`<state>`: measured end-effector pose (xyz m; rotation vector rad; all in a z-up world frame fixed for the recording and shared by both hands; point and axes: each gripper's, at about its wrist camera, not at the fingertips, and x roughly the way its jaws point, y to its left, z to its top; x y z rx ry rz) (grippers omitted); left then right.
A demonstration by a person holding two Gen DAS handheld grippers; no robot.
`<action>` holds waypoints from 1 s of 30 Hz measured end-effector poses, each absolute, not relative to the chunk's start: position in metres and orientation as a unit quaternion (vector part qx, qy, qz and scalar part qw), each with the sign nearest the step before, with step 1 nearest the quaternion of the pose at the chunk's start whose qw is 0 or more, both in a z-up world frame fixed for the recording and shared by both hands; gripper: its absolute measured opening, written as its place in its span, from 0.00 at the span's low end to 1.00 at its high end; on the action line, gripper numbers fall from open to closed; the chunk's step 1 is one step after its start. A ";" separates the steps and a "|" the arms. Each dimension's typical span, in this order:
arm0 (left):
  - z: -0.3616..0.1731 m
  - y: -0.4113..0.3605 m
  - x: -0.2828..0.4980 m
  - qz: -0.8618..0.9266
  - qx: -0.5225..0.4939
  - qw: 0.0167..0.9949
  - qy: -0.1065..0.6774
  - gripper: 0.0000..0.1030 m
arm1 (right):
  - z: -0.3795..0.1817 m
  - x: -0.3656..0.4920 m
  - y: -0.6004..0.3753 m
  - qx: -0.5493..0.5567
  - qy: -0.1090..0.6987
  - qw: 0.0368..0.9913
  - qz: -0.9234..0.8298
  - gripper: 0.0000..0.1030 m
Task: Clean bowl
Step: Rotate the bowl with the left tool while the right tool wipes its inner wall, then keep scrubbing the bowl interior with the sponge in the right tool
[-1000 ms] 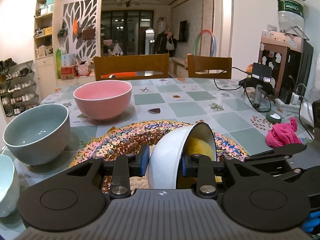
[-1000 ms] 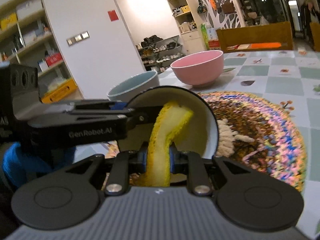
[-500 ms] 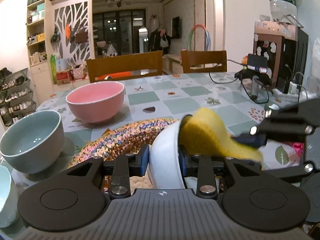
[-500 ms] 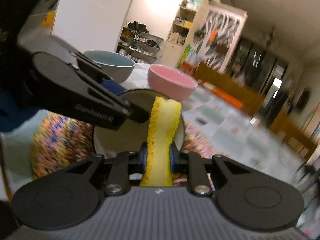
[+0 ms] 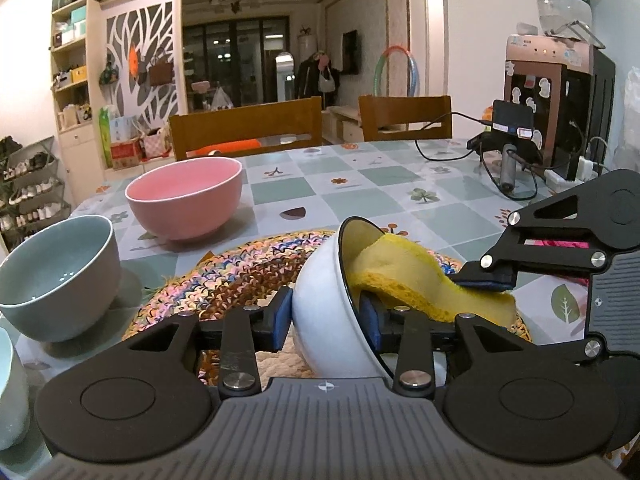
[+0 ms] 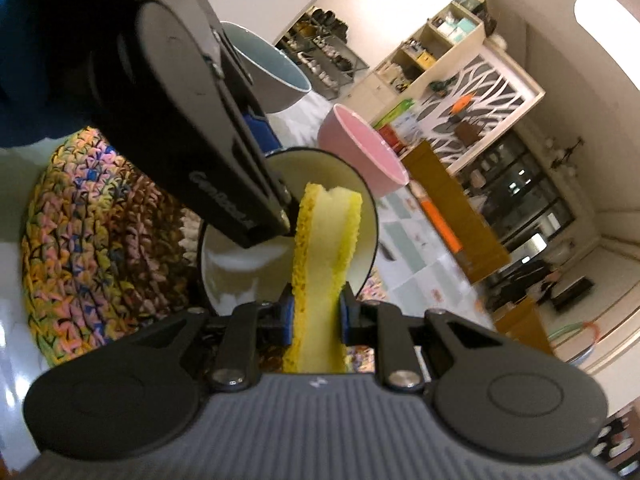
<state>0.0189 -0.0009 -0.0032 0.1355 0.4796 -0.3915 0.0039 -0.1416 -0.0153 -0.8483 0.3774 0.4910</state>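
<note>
We see our left gripper (image 5: 326, 320), jaws just widened, seemingly still pinching the tilted white bowl's (image 5: 332, 320) wall above the braided mat (image 5: 240, 272), while our right gripper (image 6: 316, 312) squeezes the yellow sponge (image 6: 324, 240) inside it.

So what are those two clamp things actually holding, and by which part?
The left hand-held gripper straddles the white bowl at its rim wall. The right hand-held gripper pinches the yellow sponge near its lower end.
</note>
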 end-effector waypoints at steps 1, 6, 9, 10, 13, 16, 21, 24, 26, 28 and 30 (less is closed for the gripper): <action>-0.004 -0.002 0.019 -0.193 0.066 0.950 0.237 0.40 | -0.014 0.006 -0.144 -0.396 0.187 0.867 0.239 0.20; -0.010 -0.004 0.014 -0.187 0.071 0.951 0.234 0.42 | -0.010 0.017 -0.153 -0.344 0.217 0.875 0.261 0.20; -0.013 -0.005 0.012 -0.181 0.073 0.952 0.235 0.43 | -0.008 0.021 -0.152 -0.318 0.228 0.880 0.270 0.21; -0.014 -0.005 0.012 -0.180 0.073 0.952 0.237 0.43 | -0.006 0.022 -0.152 -0.309 0.232 0.881 0.273 0.21; -0.023 -0.003 0.017 -0.194 0.047 0.943 0.267 0.43 | -0.001 0.027 -0.155 -0.265 0.252 0.885 0.287 0.21; -0.033 0.001 0.023 -0.214 0.009 0.932 0.294 0.41 | -0.002 0.018 -0.156 -0.235 0.264 0.888 0.294 0.22; -0.035 0.006 0.024 -0.213 -0.015 0.933 0.290 0.40 | 0.004 0.019 -0.157 -0.177 0.279 0.894 0.303 0.22; -0.035 0.008 0.024 -0.209 -0.015 0.935 0.286 0.38 | 0.004 0.013 -0.161 -0.141 0.287 0.894 0.313 0.22; -0.035 0.007 0.021 -0.204 0.000 0.938 0.279 0.38 | 0.003 0.009 -0.164 -0.111 0.293 0.894 0.321 0.22; -0.033 0.008 0.019 -0.200 0.006 0.940 0.277 0.38 | 0.001 0.011 -0.169 -0.080 0.300 0.892 0.329 0.22; -0.031 0.009 0.017 -0.196 0.015 0.941 0.275 0.37 | -0.001 0.017 -0.175 -0.043 0.308 0.887 0.341 0.22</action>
